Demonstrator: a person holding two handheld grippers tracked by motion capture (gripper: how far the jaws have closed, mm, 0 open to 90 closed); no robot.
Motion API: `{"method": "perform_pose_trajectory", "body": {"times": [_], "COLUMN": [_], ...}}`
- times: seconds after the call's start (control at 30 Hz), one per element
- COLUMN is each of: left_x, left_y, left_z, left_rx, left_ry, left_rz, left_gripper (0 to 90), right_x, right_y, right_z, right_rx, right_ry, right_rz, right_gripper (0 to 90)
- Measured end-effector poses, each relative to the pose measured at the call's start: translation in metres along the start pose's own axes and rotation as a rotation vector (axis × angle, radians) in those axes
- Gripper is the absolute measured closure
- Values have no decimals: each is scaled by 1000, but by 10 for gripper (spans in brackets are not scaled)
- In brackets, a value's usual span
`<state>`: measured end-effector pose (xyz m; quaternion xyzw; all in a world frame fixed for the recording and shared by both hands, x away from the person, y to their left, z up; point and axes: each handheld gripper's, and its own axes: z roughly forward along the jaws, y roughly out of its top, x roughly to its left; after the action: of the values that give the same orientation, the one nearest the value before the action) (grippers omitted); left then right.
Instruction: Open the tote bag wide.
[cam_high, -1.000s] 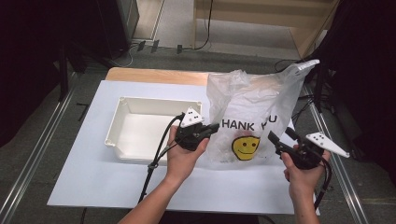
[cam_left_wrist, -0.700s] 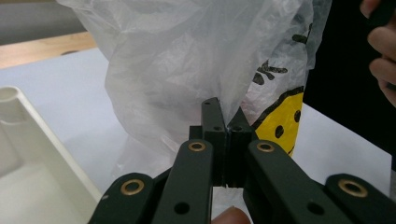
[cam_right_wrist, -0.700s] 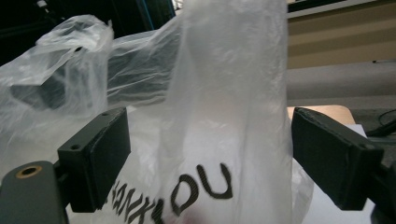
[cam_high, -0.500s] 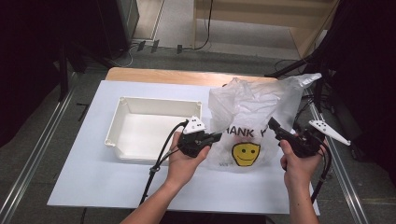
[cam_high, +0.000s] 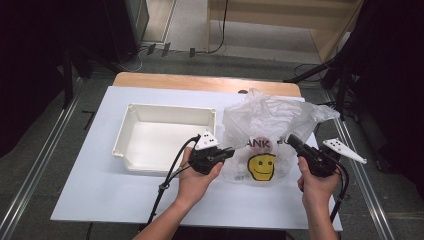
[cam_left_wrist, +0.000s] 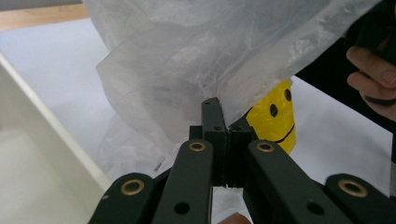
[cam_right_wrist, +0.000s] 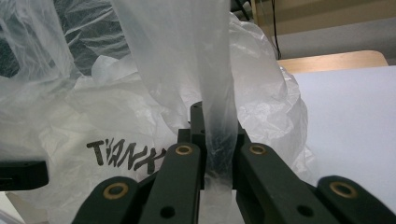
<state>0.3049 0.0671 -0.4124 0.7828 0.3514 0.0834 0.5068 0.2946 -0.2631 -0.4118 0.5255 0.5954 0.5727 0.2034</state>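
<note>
Plastic bag (cam_high: 270, 125) film pinched in both my fingers: left fingers (cam_left_wrist: 223, 122), right fingers (cam_right_wrist: 215, 122) just closed on handle strip. Pull apart gently, avoid tearing.

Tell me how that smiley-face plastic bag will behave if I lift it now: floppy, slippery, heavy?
Probably very floppy: the plastic bag is thin, see-through and crumpled, sagging between the left gripper and the right gripper. Likely light, since it stands puffed up and nothing shows through its film. Possibly slippery: the right gripper pinches only a narrow strip, so lift slowly.
</note>
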Motion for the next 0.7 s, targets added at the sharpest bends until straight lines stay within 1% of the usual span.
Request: {"method": "perform_pose_trajectory", "body": {"times": [0.1,0.17,0.2,0.27,0.33,0.47,0.6,0.7], "left_x": [3,4,4,4,5,4,2,2], "left_y": [-2,-2,-1,-1,-1,-1,-2,-3], "left_z": [-1,-3,-4,-6,-8,-8,-6,-5], "left_rx": [3,5,-2,-6,-5,-2,10,10], "left_ry": [6,9,10,12,16,13,7,6], "left_rz": [-22,-24,-28,-33,-37,-32,-33,-32], "left_gripper": [900,900,900,900,900,900,900,900], "right_x": [0,1,2,1,1,-2,-4,-8], "right_y": [-1,-2,-3,-3,-2,-3,-6,-7], "right_z": [1,3,3,5,5,5,2,0], "right_rx": [-5,-1,3,1,-1,-3,8,12], "right_ry": [4,10,11,18,22,22,14,3], "right_rz": [6,-1,4,-1,9,12,23,13], "right_gripper": [900,900,900,900,900,900,900,900]}}
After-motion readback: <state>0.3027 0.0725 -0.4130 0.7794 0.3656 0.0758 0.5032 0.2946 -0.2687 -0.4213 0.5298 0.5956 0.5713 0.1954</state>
